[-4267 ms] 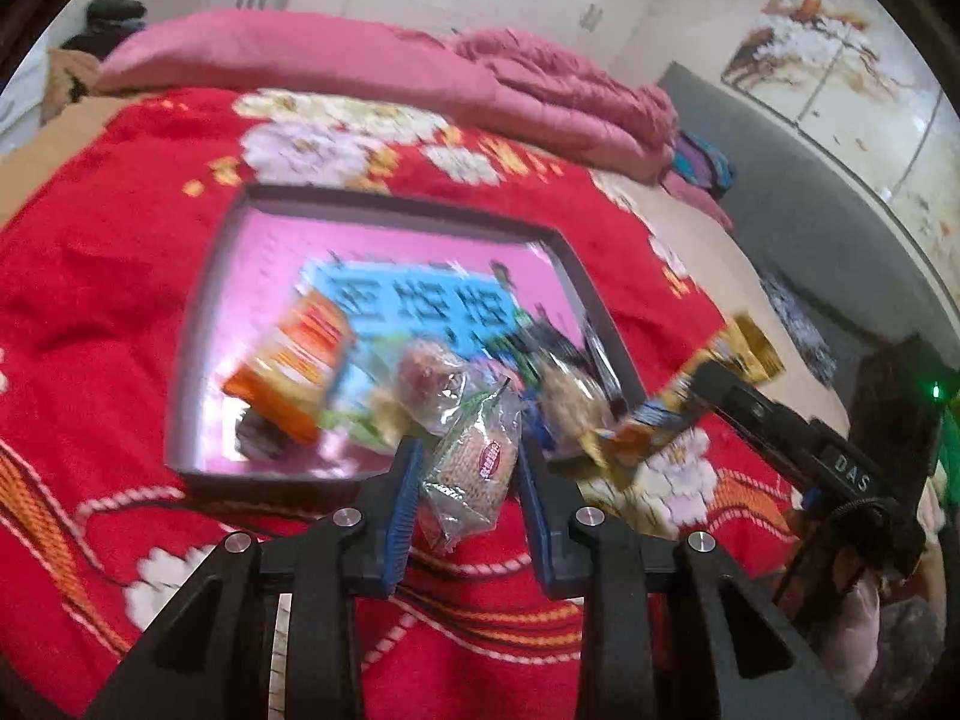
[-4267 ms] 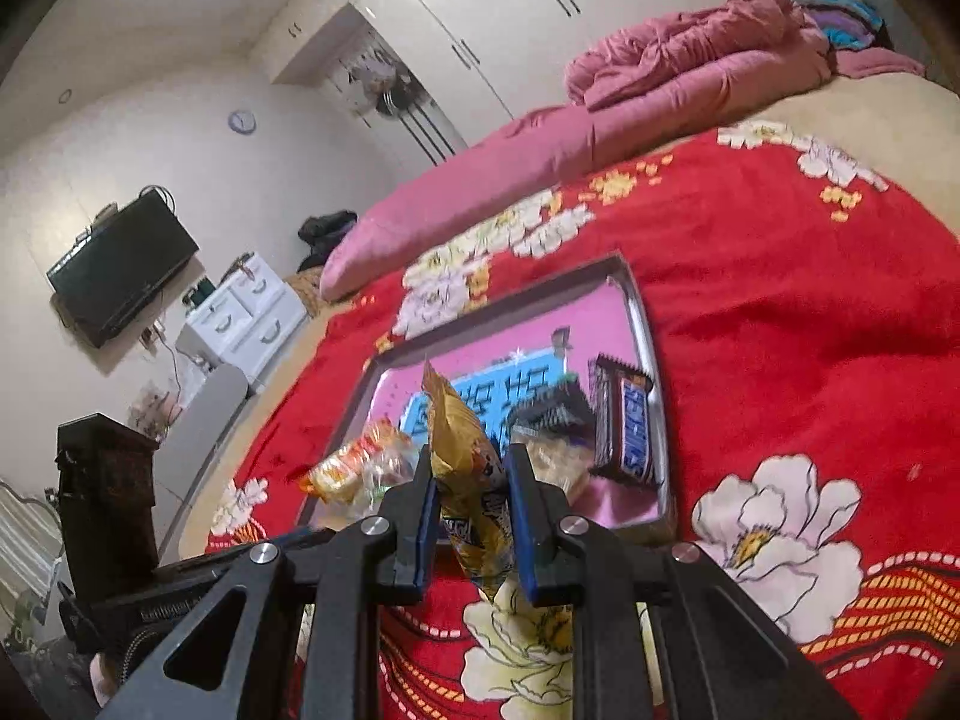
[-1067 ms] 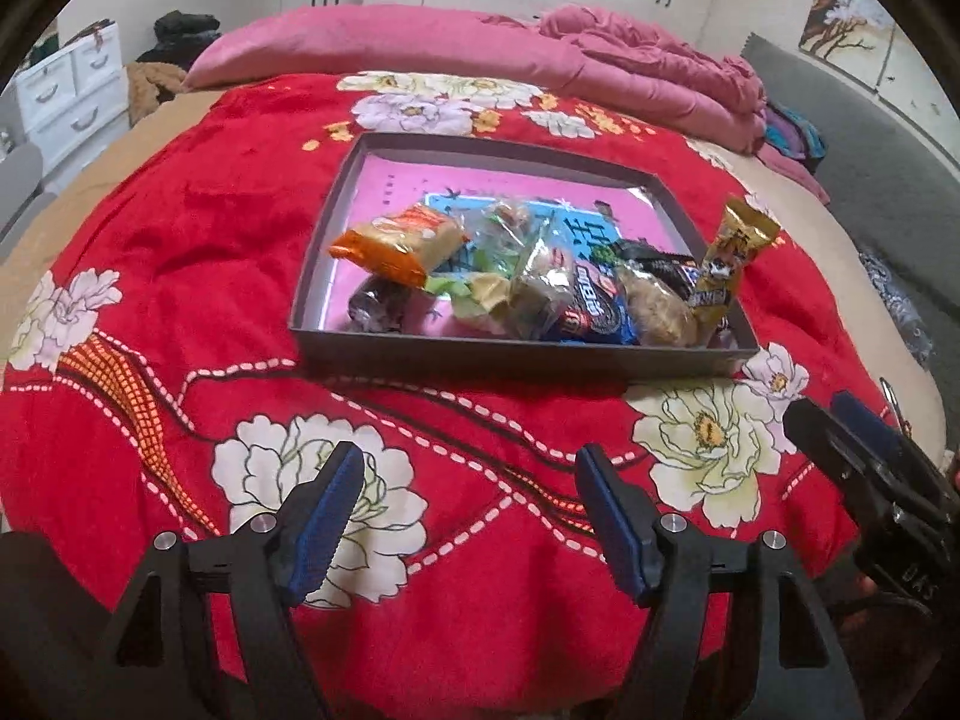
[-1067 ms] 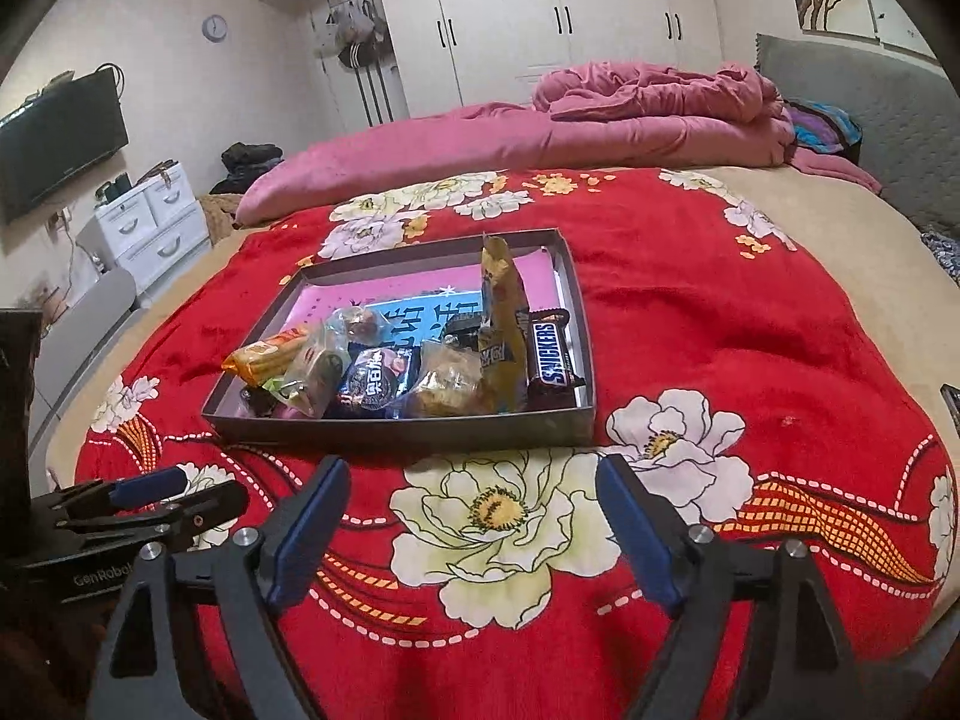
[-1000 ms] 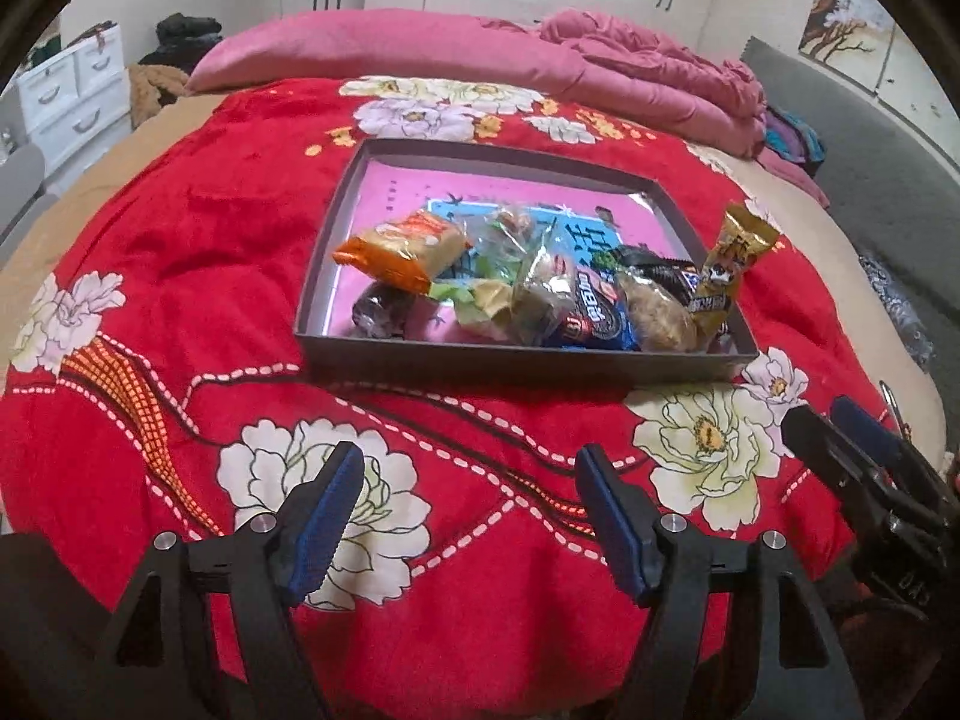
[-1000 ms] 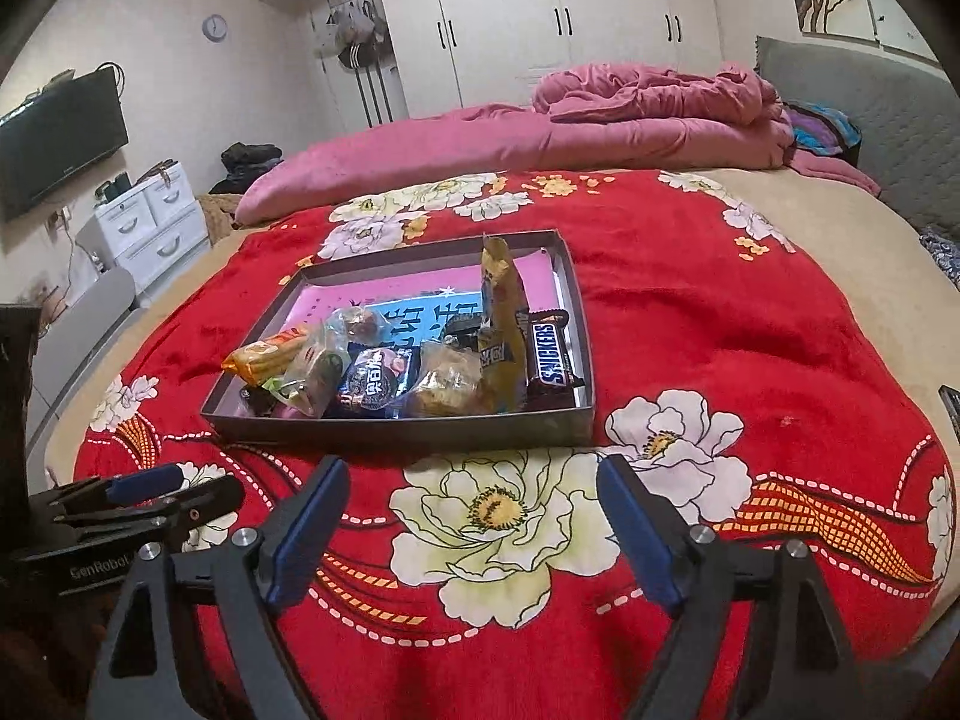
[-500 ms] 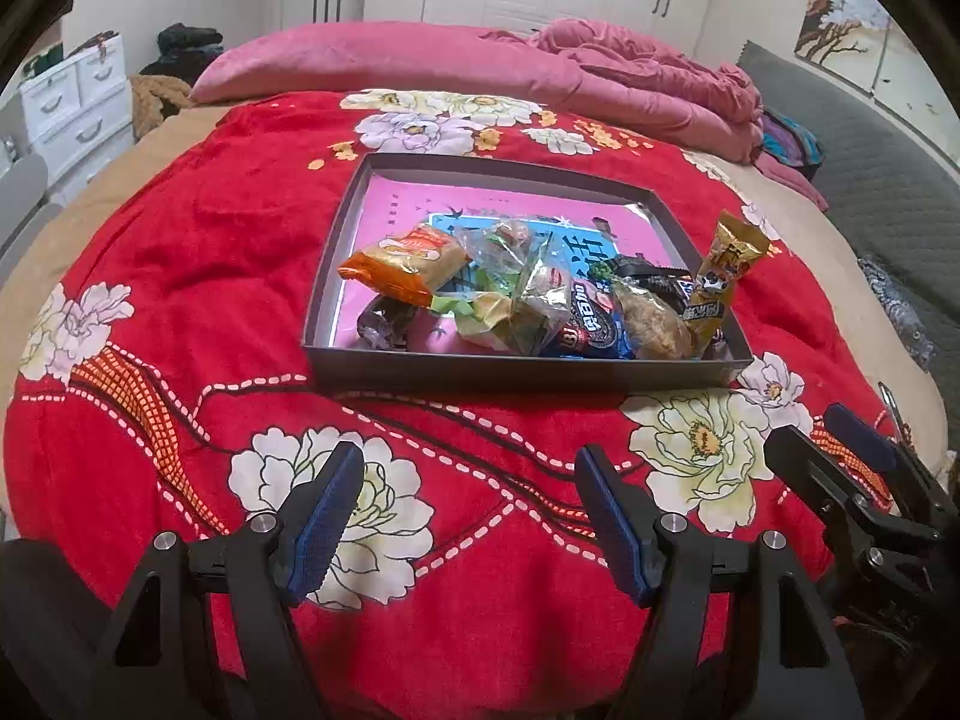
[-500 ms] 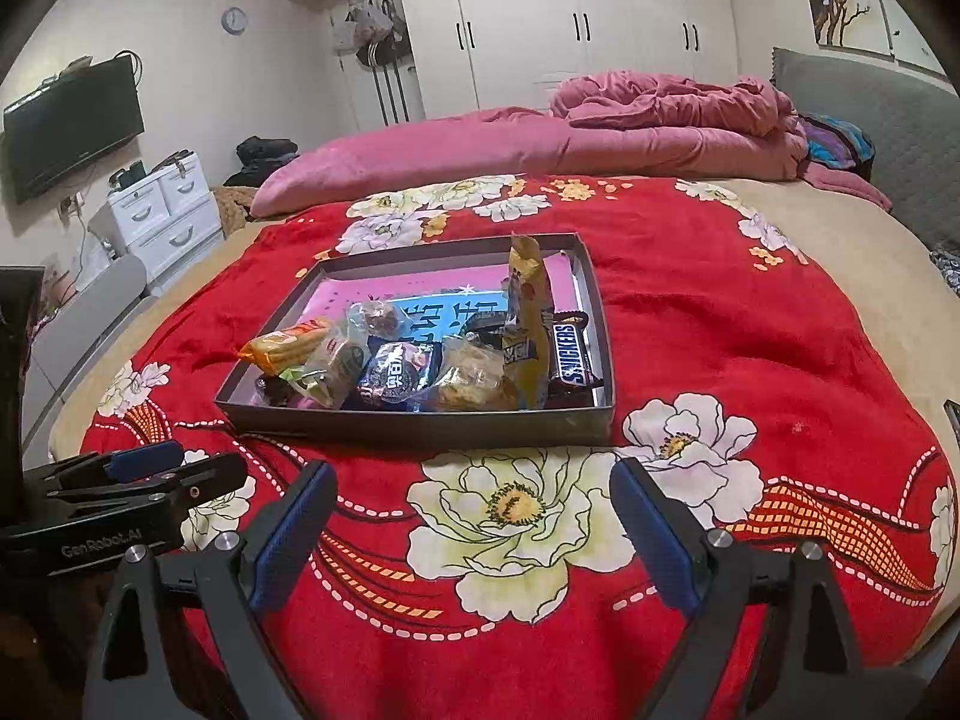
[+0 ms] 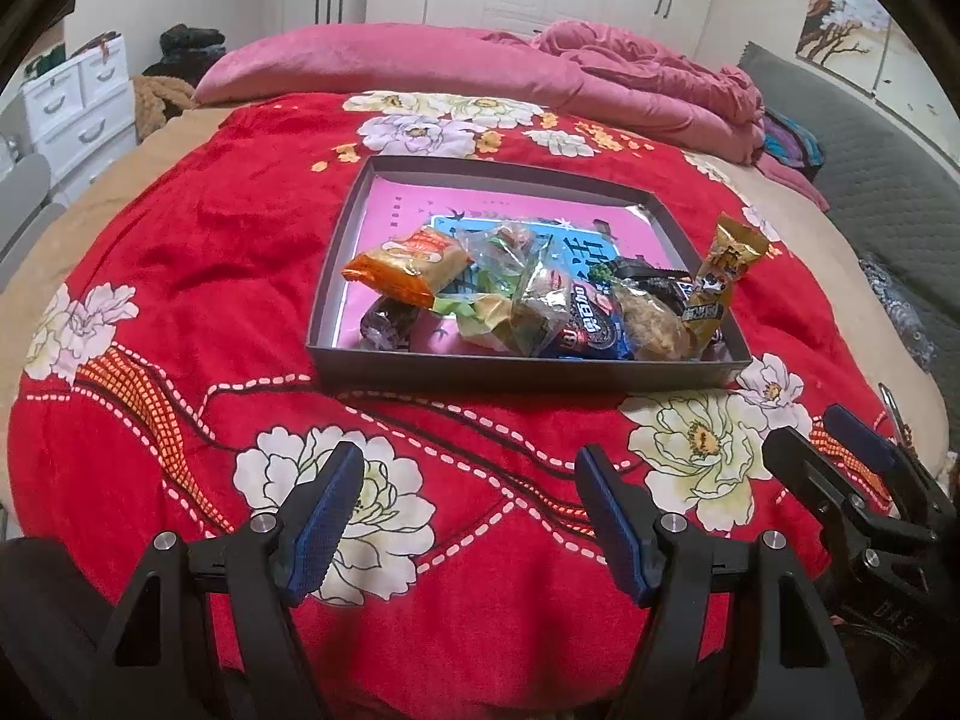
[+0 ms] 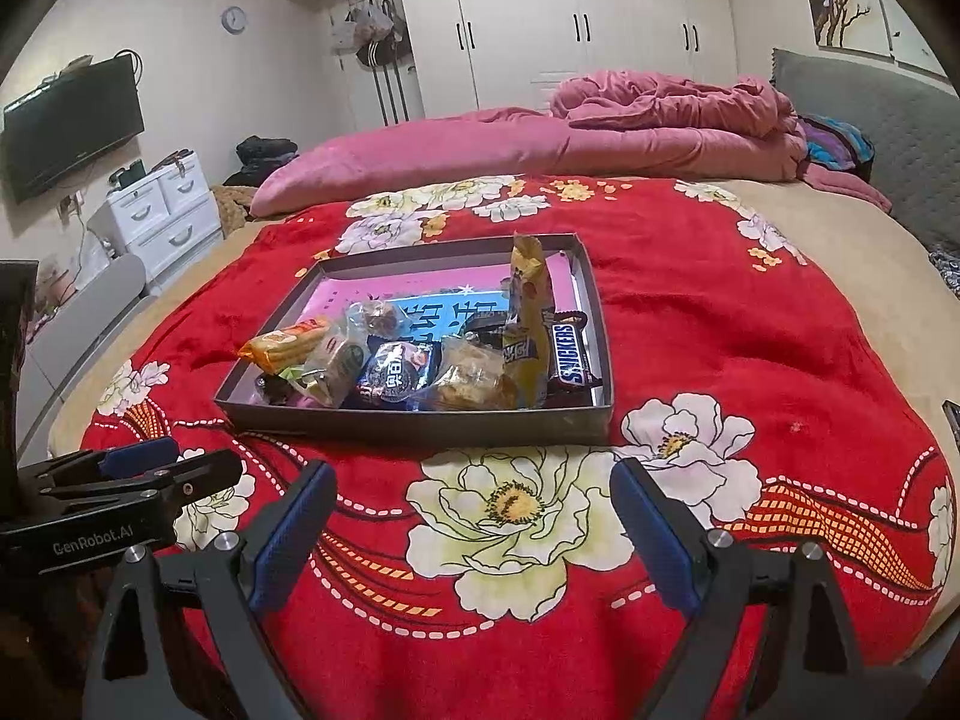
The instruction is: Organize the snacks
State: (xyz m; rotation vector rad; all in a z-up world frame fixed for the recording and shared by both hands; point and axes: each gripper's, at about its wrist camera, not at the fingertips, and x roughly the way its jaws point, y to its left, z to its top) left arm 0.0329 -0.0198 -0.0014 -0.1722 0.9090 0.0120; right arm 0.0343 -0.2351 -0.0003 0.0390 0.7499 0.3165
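A grey tray (image 9: 522, 373) (image 10: 420, 423) with a pink floor lies on the red flowered blanket. It holds several snacks: an orange packet (image 9: 408, 264) (image 10: 288, 343), a dark blue round-biscuit pack (image 9: 585, 325) (image 10: 396, 375), a clear bag of pastry (image 9: 651, 324) (image 10: 474, 385), a Snickers bar (image 10: 570, 355) and a yellow packet (image 9: 723, 273) (image 10: 528, 300) leaning upright at the tray's right side. My left gripper (image 9: 469, 462) (image 10: 168, 463) hangs open over the blanket in front of the tray, holding nothing. To its right my right gripper (image 10: 473, 474) (image 9: 840, 450) also stands open and empty.
A pink pillow (image 10: 456, 147) and a bunched pink quilt (image 10: 678, 105) lie at the far end of the bed. White drawers (image 10: 162, 204) and a wall television (image 10: 72, 123) stand to the left, a grey padded headboard (image 10: 900, 120) to the right.
Both grippers have let go of the packets they held over the tray and pulled back. The right jaws have widened a little over the last second. The snacks lie still.
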